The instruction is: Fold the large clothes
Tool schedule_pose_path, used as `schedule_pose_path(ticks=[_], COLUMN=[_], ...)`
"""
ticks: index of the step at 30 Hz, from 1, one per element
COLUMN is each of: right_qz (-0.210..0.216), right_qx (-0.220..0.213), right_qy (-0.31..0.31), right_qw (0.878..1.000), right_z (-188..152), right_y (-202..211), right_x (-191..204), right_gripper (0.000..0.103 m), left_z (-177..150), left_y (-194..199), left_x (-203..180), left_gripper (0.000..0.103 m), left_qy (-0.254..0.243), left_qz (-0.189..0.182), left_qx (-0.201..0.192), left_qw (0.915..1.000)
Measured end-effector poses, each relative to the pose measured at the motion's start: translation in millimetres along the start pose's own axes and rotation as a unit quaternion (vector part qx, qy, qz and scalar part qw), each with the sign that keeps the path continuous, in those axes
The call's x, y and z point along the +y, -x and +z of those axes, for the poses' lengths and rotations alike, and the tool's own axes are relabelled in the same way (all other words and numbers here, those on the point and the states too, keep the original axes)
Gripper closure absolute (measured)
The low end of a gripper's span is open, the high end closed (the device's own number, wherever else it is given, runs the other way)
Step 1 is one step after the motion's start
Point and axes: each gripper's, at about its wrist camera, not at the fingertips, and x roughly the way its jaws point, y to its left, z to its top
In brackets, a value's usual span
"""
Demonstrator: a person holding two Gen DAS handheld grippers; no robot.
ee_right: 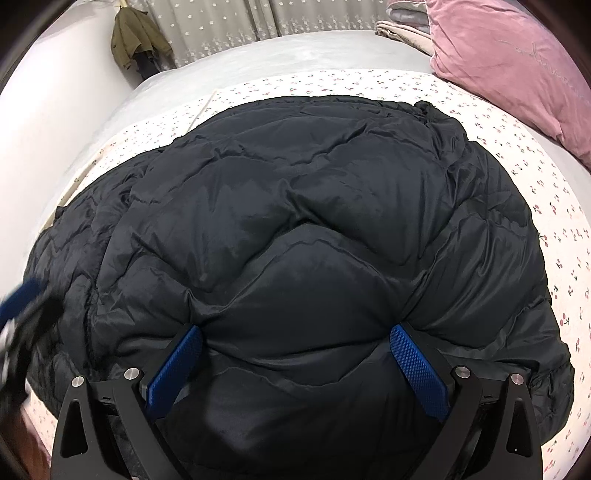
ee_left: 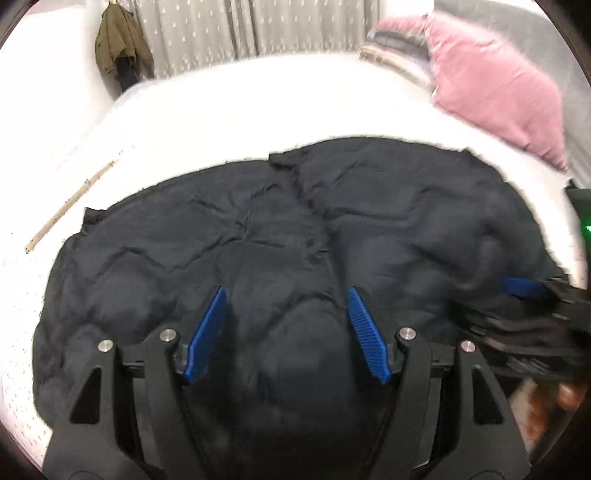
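A large black quilted down jacket lies spread on the bed and fills most of the right wrist view too. My left gripper is open, its blue pads wide apart just above the jacket's near part. My right gripper is open, its blue pads pressed into the puffy fabric on both sides of a bulge. The right gripper also shows at the right edge of the left wrist view, and the left gripper at the left edge of the right wrist view, both blurred.
The bed sheet is white with small cherry prints. A pink pillow and folded bedding lie at the far right. An olive jacket hangs by the patterned curtain.
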Motion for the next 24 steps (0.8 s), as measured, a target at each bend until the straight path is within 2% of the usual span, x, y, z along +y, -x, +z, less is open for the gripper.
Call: schedule_pose_path(ticks=[2,6,10,11,14,17,19,20,24], right_qz=[0.003,0.02,0.097,0.099,0.069,0.046,0.034,0.045,0.154], right_qx=[0.0,0.001,-0.035,-0.046,-0.08,-0.114,-0.116,-0.11,-0.058], right_qy=[-0.001,-0.018,-0.105,-0.123,-0.181,-0.289,-0.36,-0.389,-0.471], right_qw=[1.0,1.0,0.989,0.986,0.978,0.949,0.925,0.913,0.866], right_z=[-0.4,1.5,0.1,-2.4,-10.4,-31.2,-52.3,-62.2,-98.3], right_y=[0.6,8.6,38.6,46.8,68.2,84.1,86.3,83.4,54.9], right_x=[-1.4,-8.6,-42.6,-53.8,-95.2,-151.0,-181.6,-193.1,-218.5], right_gripper=[0.0,0.0,0.0,0.0,0.0,0.0,0.0,0.0,0.0], left_z=[-7.0,-10.7,-11.6,-11.5,-11.6,-11.4,-10.3,-10.4,-10.6], left_y=[-23.1,-26.8,-24.6,-25.1,-23.9,-22.7,-24.0,-24.7,-25.9], left_x=[2.9,-1.5,0.2,2.0,0.8,3.5,4.4,4.1,5.1], left_gripper=[0.031,0.03,0.03,0.03,0.03,0.03,0.03,0.03,0.03], left_qy=[0.014,0.002,0.008,0.008,0.006,0.004,0.003,0.001,-0.001], left_qz=[-0.005,0.002,-0.008,-0.01,-0.014,-0.018,-0.022,-0.024,-0.027], left_qx=[0.013,0.007,0.01,0.009,0.009,0.01,0.01,0.01,0.01], left_qw=[0.9998,1.0,0.9999,0.9999,0.9999,0.9998,0.9997,0.9997,0.9996])
